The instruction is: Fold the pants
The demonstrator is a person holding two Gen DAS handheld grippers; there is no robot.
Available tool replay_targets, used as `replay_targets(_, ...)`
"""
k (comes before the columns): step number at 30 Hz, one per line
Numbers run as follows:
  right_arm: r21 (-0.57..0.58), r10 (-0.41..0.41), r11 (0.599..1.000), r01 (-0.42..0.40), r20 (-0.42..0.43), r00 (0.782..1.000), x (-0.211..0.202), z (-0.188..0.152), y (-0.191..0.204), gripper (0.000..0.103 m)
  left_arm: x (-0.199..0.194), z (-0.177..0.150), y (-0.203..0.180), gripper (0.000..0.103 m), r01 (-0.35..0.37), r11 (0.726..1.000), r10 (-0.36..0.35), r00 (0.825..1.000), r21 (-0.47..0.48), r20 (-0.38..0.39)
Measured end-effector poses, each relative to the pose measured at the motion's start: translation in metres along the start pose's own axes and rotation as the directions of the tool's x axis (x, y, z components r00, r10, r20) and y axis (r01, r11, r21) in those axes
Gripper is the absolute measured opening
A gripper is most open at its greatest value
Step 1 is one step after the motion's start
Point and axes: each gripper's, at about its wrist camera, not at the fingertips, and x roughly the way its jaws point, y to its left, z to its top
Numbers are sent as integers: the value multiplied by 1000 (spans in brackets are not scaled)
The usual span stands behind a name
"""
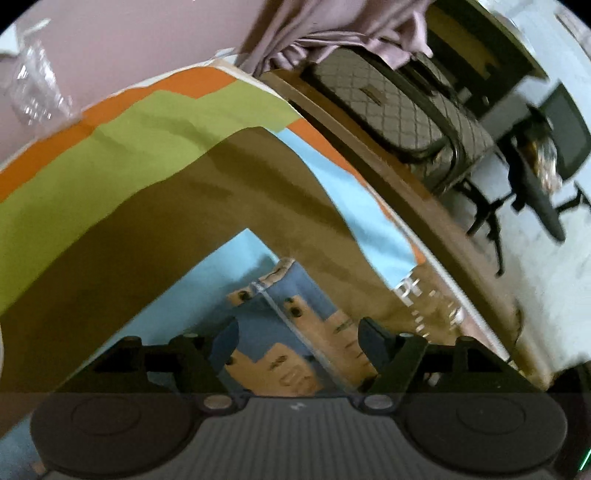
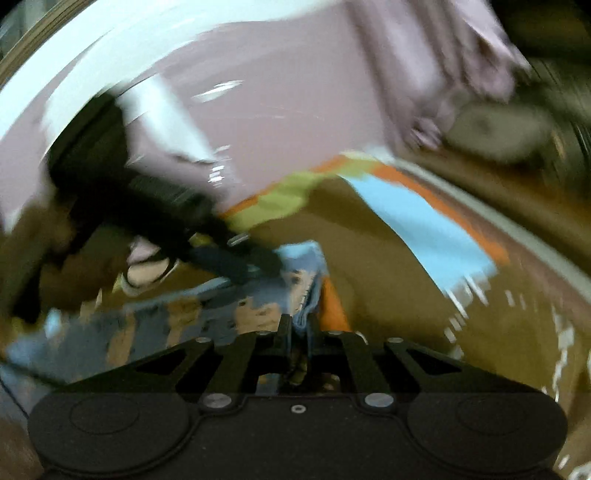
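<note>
The olive-brown pants (image 1: 258,192) lie on a bedsheet with green, orange and light blue patches (image 1: 122,147), their two legs spread in a V. The waistband, lined with blue and tan cloth (image 1: 295,332), lies just ahead of my left gripper (image 1: 299,339), which is open above it. In the blurred right wrist view my right gripper (image 2: 297,328) is shut on the waistband's blue lining edge (image 2: 306,295), with the pants (image 2: 388,295) stretching away. The left gripper's dark body (image 2: 177,221) reaches in from the left.
A quilted grey suitcase (image 1: 399,110) and mauve cloth (image 1: 332,26) sit past the bed's wooden edge (image 1: 424,206). An office chair (image 1: 543,177) stands on the pale floor at the right. Clear plastic (image 1: 33,85) lies at the far left.
</note>
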Motion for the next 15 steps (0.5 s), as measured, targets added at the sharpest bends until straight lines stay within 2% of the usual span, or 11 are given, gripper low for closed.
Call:
replay_targets(2,-89,-14,996,14,1,1000,0,0,16,7,2,6,-4,76,-13,999,12,1000,-43,-19)
replay_targets(6,-151,-39,988,38,-3,999,4,-3,28,7,7,13,-15,76,-46,996,42,998,-77,-55)
replay_targets(8,-179,-51,983,49,-6,999,4,-4,32,7,13,16,-24,76,-114,992,109,991,-60,-83)
replay_targets(13,-275,-79,958,75,0,997,6,-10,47,7,23,18,-42,72,-225,974,224,967,5,-119)
replay_targets(15,-291,-80,954,77,2,997,6,-12,49,7,28,19,-47,61,-246,969,246,960,18,-135)
